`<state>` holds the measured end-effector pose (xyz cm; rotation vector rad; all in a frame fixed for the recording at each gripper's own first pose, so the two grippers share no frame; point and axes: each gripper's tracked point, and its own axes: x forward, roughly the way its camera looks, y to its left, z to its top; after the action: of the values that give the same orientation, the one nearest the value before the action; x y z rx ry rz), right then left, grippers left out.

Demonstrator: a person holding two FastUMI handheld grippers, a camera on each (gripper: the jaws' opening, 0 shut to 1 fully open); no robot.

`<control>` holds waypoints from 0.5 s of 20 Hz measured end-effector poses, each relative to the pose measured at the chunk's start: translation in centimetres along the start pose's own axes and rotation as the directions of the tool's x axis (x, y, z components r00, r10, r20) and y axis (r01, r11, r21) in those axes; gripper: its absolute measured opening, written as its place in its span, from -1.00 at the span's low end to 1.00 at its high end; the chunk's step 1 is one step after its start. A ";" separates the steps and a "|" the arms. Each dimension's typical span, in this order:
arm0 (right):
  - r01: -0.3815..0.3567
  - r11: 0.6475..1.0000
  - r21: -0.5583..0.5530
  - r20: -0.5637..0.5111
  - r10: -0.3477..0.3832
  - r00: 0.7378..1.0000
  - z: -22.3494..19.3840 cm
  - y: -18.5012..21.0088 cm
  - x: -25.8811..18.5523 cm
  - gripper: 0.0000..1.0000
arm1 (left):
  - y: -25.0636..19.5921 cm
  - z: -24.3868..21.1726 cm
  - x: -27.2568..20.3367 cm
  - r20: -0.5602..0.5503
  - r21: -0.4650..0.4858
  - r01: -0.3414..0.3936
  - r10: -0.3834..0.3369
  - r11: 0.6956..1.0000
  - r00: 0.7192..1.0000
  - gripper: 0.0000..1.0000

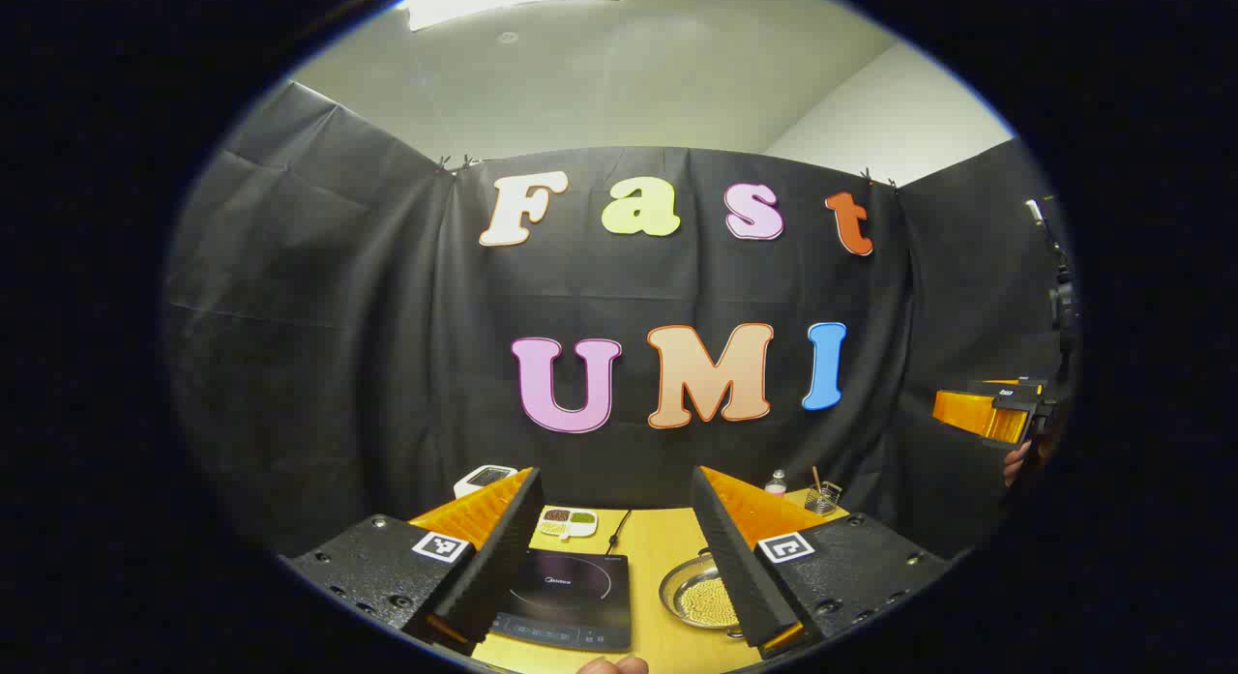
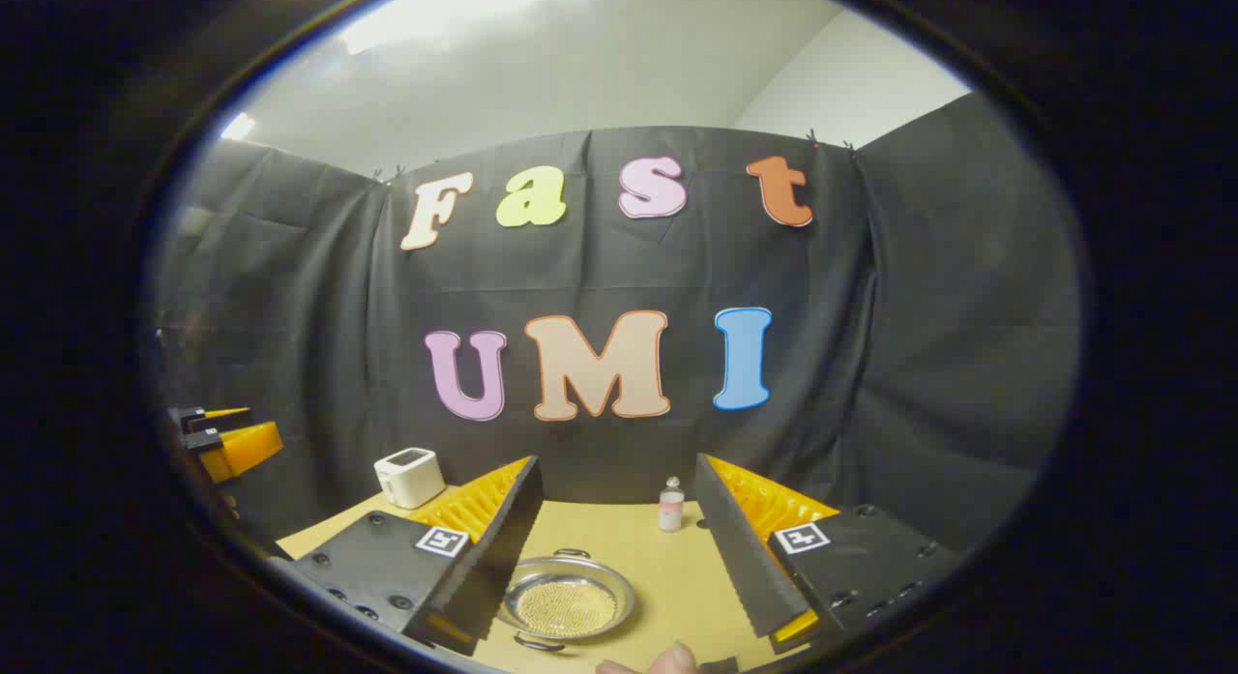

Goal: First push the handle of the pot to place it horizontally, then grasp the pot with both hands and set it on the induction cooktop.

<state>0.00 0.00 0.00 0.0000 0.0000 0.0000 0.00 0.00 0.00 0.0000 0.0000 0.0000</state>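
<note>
Below, the pot [image 2: 566, 604] sits on the table between the right tongs' [image 2: 619, 558] wide-spread fingers; left tongs [image 1: 619, 568] equally wide.

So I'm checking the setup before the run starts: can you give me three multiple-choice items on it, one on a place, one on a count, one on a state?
1. In the left gripper view, the pot lies where from the induction cooktop?
A to its right B on it C behind it

2. How many loop handles show on the pot in the right gripper view?
A one B two C four

3. The right gripper has its fingers:
A closed on the pot B open C closed on the bottle

A: it sits on the table beside the cooktop.
B: far and near rim.
B: a wide gap, nothing held.
</note>
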 end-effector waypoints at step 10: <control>-0.045 0.999 0.009 -0.029 0.045 0.999 -0.8 -0.9 0.4 0.96 | -1.5 -0.5 -0.7 -0.038 -0.024 -0.023 0.022 0.999 0.999 0.76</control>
<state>0.36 -0.94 -0.83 0.0079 0.0295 0.0452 -0.72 -1.48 -0.54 -0.0242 0.0377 0.0228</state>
